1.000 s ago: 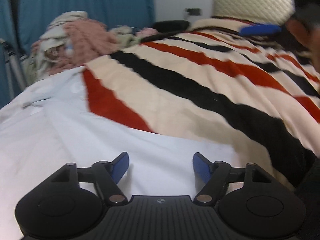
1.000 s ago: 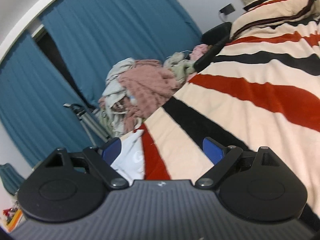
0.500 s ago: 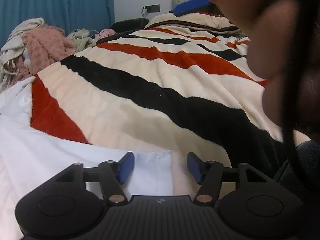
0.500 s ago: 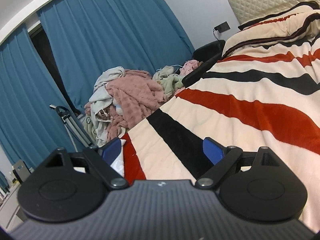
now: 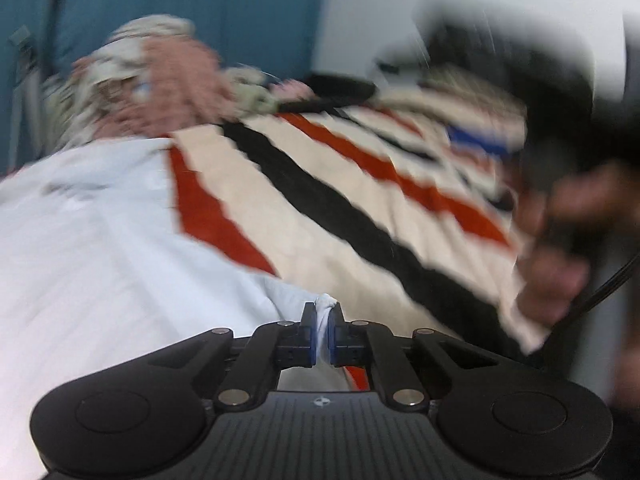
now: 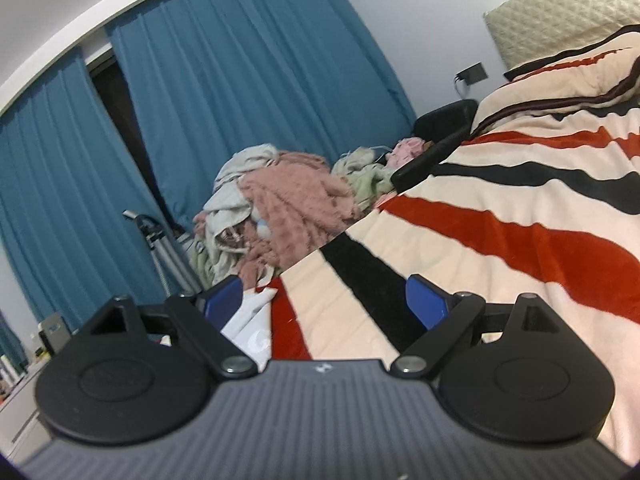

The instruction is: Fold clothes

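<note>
While blurred, left wrist view shows left gripper [image 5: 322, 322] pressed together, pinching a bunched corner of the pale white cloth garment [image 5: 104, 240] between its blue pads [image 5: 309, 336]. Garment spread from 6 o'clock out toward 9 o'clock, lying flat over the cream, red and black striped fleece blanket [image 5: 320, 200] on the bed. Hand [image 5: 556, 256] with a black cable at 3 o'clock, smeared, beside a blue pad of the other tool. Heap of pink and grey-white crumpled clothes [image 5: 152, 88] at 11 o'clock, before the teal curtain [image 5: 200, 8].

From right wrist view: right gripper [image 6: 324, 300] spread wide, nothing between the pads, poised over the blanket. White garment edge peeking at 7 o'clock just past the left pad. Clothes heap at 10 o'clock; quilted beige headboard [image 6: 560, 12] at 1 o'clock.
</note>
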Tool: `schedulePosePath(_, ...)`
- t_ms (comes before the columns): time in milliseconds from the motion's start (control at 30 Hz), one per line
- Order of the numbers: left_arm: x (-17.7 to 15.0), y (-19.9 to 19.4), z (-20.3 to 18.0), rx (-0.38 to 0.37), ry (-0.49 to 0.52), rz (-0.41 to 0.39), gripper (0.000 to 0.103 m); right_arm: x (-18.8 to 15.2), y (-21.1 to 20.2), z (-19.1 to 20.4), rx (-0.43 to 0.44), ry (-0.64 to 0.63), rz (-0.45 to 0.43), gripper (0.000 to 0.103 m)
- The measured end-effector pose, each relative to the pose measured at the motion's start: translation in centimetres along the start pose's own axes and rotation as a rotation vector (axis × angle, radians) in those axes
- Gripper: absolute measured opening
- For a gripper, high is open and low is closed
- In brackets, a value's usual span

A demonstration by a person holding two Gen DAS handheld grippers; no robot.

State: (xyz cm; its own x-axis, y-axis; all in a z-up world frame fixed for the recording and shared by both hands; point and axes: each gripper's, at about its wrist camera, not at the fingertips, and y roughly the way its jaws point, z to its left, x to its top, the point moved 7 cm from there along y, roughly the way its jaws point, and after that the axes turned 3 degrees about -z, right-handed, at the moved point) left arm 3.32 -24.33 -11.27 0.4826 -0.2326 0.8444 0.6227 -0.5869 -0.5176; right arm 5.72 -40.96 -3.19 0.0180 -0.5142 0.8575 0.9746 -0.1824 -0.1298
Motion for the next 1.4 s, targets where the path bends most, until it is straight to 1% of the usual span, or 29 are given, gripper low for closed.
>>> schedulePosePath(67, 0.8, -4.2, 2.3, -0.005, -0.114, -0.037, 0.006, -0.2, -0.3, 0.8, 0.012, -0.018, 0.016, 0.090)
schedulePosePath(167, 0.5, -10.1, 5.5, 0.046, -0.263, -0.070, 0.006, -1.0, -0.3, 2.0, 0.030, -0.057, 0.064, 0.090)
schedulePosePath(267, -1.2, -13.8, 8.4, 0.121, -0.381, -0.065, 0.006, -1.9, -0.4, 3.3, 0.049, -0.095, 0.114, 0.090)
schedulePosePath(300, -2.1, -14.7, 9.8, 0.158, -0.420, -0.030, 0.005, -2.3, -0.3, 3.8, 0.058, -0.110, 0.136, 0.090)
schedulePosePath(367, -3.6, -14.8, 11.2, 0.193, -0.470, 0.034, 0.005, -3.3, -0.3, 4.8, 0.074, -0.142, 0.174, 0.090)
schedulePosePath(467, -5.5, -14.2, 12.9, 0.262, -0.505, 0.105, 0.005, -4.7, -0.4, 6.2, 0.095, -0.195, 0.225, 0.090)
schedulePosePath(500, -6.0, -13.9, 13.6, 0.265, -0.538, 0.117, 0.005, -5.3, -0.5, 6.7, 0.108, -0.205, 0.248, 0.090)
schedulePosePath(600, -6.6, -13.3, 15.3, 0.236, -0.622, 0.132, 0.006, -7.2, -0.7, 7.8, 0.155, -0.223, 0.327, 0.090)
schedulePosePath(667, -6.8, -13.1, 15.7, 0.217, -0.651, 0.128, 0.006, -8.9, -0.7, 8.0, 0.196, -0.178, 0.413, 0.090)
schedulePosePath(733, -7.3, -13.2, 16.0, 0.223, -0.670, 0.122, 0.008, -11.1, -0.5, 7.7, 0.226, -0.084, 0.525, 0.087)
schedulePosePath(767, -7.5, -13.2, 16.1, 0.222, -0.682, 0.122, 0.008, -12.2, -0.4, 7.5, 0.232, -0.040, 0.577, 0.073)
schedulePosePath(800, -7.8, -13.0, 16.3, 0.220, -0.698, 0.122, 0.008, -13.2, -0.3, 7.2, 0.224, 0.002, 0.630, 0.068)
schedulePosePath(833, -7.9, -13.1, 16.5, 0.219, -0.709, 0.122, 0.008, -14.2, -0.1, 6.8, 0.212, 0.044, 0.683, 0.065)
schedulePosePath(900, -8.2, -12.9, 16.8, 0.219, -0.724, 0.122, 0.008, -15.9, 0.0, 6.3, 0.183, 0.117, 0.773, 0.065)
schedulePosePath(1000, -8.4, -12.5, 16.6, 0.221, -0.725, 0.116, 0.008, -17.6, -0.5, 5.6, 0.140, 0.181, 0.844, 0.063)
schedulePosePath(1033, -8.4, -12.4, 16.4, 0.221, -0.719, 0.113, 0.008, -18.0, -0.9, 5.4, 0.126, 0.205, 0.861, 0.056)
schedulePosePath(1067, -8.4, -12.3, 16.3, 0.222, -0.714, 0.110, 0.008, -18.4, -1.2, 5.1, 0.112, 0.229, 0.878, 0.043)
schedulePosePath(1100, -8.5, -12.4, 16.2, 0.221, -0.709, 0.106, 0.008, -18.9, -1.7, 5.1, 0.107, 0.248, 0.898, 0.039)
schedulePosePath(1167, -8.5, -12.7, 15.9, 0.218, -0.706, 0.103, 0.008, -19.8, -2.8, 5.1, 0.104, 0.282, 0.938, 0.038)
schedulePosePath(1200, -8.5, -12.8, 15.9, 0.217, -0.709, 0.099, 0.008, -20.0, -3.3, 5.5, 0.113, 0.271, 0.950, 0.038)
schedulePosePath(1267, -8.6, -13.0, 15.9, 0.214, -0.715, 0.093, 0.008, -20.5, -4.3, 6.6, 0.136, 0.222, 0.971, 0.038)
schedulePosePath(1400, -8.6, -13.4, 16.2, 0.218, -0.732, 0.080, 0.008, -20.8, -6.5, 8.2, 0.155, 0.119, 0.997, 0.038)
